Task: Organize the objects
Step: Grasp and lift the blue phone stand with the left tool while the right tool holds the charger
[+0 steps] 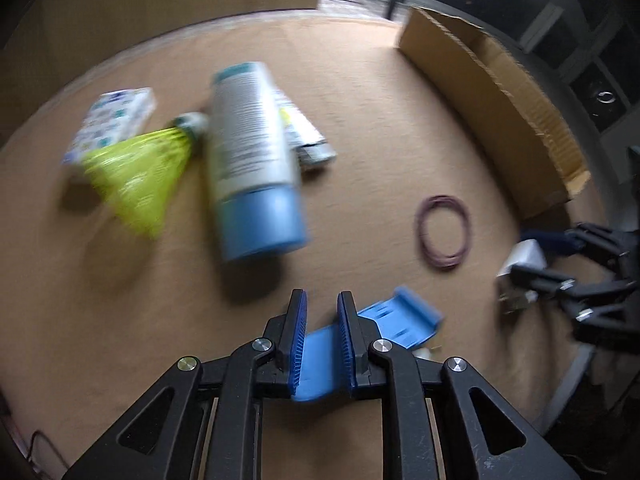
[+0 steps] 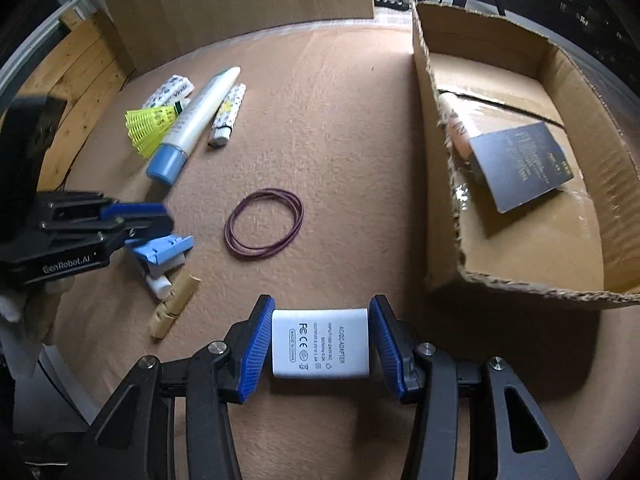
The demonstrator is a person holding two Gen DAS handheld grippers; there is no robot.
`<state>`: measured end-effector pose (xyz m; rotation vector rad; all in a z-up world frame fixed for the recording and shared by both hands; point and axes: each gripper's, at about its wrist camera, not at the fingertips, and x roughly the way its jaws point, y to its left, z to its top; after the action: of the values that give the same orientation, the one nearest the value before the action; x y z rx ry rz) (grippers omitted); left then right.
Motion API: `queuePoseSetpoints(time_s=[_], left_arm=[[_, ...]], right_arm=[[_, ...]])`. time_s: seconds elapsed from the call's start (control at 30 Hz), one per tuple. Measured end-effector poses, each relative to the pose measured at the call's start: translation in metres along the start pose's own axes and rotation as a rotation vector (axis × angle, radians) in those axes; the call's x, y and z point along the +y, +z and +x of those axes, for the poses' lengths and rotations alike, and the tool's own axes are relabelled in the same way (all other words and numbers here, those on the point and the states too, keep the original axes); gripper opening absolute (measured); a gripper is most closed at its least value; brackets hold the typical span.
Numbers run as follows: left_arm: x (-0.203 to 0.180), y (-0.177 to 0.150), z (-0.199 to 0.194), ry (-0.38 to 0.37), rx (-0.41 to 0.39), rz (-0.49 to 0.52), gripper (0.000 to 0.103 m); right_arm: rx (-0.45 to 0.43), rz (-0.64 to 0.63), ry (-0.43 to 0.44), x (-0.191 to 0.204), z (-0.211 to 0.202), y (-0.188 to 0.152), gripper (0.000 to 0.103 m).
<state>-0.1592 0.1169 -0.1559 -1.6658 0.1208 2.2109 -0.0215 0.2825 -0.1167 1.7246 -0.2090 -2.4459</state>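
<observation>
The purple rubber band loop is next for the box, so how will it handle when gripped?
The purple rubber band loop looks thin and lies flat in several strands, so it will probably flop and stretch. It seems very light. Lying flush on the felt tabletop, it may be hard to pinch.

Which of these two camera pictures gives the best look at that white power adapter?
The right wrist view: the white power adapter sits sharp and centred between the right tool fingers, its printed label readable. The left wrist view shows only a blurred white corner of it at the far right edge, mostly hidden by that tool.
</observation>
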Motion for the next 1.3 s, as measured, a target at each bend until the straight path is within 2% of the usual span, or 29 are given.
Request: queuePoseSetpoints(time_s=[0.03, 0.2, 0.23, 0.3, 0.43, 0.53, 0.6, 0.63, 0.73, 0.9, 0.97, 1.07, 1.23, 1.27, 1.3], left_arm=[[0.006, -0.002, -0.002, 0.028, -0.008, -0.009, 0.017], [0.027, -0.009, -0.012, 0.059, -0.036, -0.076, 0.016], [0.03, -0.01, -0.016, 0.044, -0.048, -0.095, 0.016], [0.035, -0.016, -0.029, 0.012, -0.07, -0.122, 0.016], [0.014, -0.034, -0.061, -0.046, -0.11, -0.058, 0.016], [-0.016, -0.038, -0.062, -0.069, -0.09, 0.015, 0.016], [-0.031, -0.036, -0.052, -0.053, -0.072, 0.051, 0.016], [-0.031, -0.044, -0.052, -0.039, -0.062, 0.071, 0.016], [-0.039, -0.036, -0.029, -0.026, -0.035, 0.092, 0.016], [-0.031, -0.028, -0.018, 0.031, -0.022, 0.088, 0.016], [-0.027, -0.025, -0.015, 0.02, -0.03, 0.091, 0.016], [-0.021, -0.021, -0.017, 0.068, -0.047, 0.093, 0.016], [-0.018, -0.03, -0.032, 0.011, -0.033, 0.101, 0.016], [-0.02, -0.031, -0.033, -0.005, -0.023, 0.108, 0.018], [-0.024, -0.034, -0.035, -0.015, -0.014, 0.113, 0.025]], right_arm=[[-0.01, 0.0, 0.005, 0.001, -0.005, -0.005, 0.045], [-0.044, -0.018, 0.012, 0.005, -0.006, 0.009, 0.046], [-0.048, -0.019, 0.015, 0.014, -0.006, 0.015, 0.046], [-0.061, -0.018, 0.022, 0.006, -0.011, 0.014, 0.047], [-0.085, -0.012, 0.032, 0.01, -0.022, 0.019, 0.047], [-0.092, -0.004, 0.042, 0.01, -0.031, 0.013, 0.047], [-0.094, 0.0, 0.047, 0.011, -0.033, 0.011, 0.047], [-0.095, 0.001, 0.048, 0.013, -0.032, 0.011, 0.047], [-0.099, 0.003, 0.052, 0.016, -0.035, 0.008, 0.047], [-0.106, 0.01, 0.054, 0.018, -0.038, 0.003, 0.047], [-0.106, 0.013, 0.056, 0.019, -0.038, 0.002, 0.047], [-0.104, 0.015, 0.058, 0.02, -0.038, 0.001, 0.047], [-0.104, 0.018, 0.065, 0.021, -0.038, 0.0, 0.047], [-0.103, 0.017, 0.066, 0.021, -0.038, 0.0, 0.047], [-0.101, 0.016, 0.066, 0.021, -0.037, 0.0, 0.047]])
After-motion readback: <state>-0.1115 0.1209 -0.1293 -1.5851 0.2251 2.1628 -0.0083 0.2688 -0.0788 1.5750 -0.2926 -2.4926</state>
